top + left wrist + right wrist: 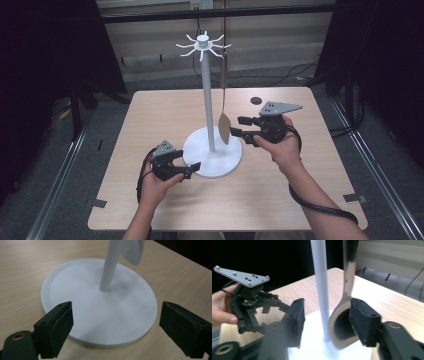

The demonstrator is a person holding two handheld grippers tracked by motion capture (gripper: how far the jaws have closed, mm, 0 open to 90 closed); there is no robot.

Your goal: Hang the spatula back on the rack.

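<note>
Dark curtains ringed the wooden table point(150, 200). From the white stand's point(205, 100) top hook hung a spoon point(224, 126), its bowl between the right gripper's point(240, 127) half-parted jaws; backing straight out would avoid swinging it. Left gripper point(190, 169) gaped wide at the base's near-left edge.
</note>
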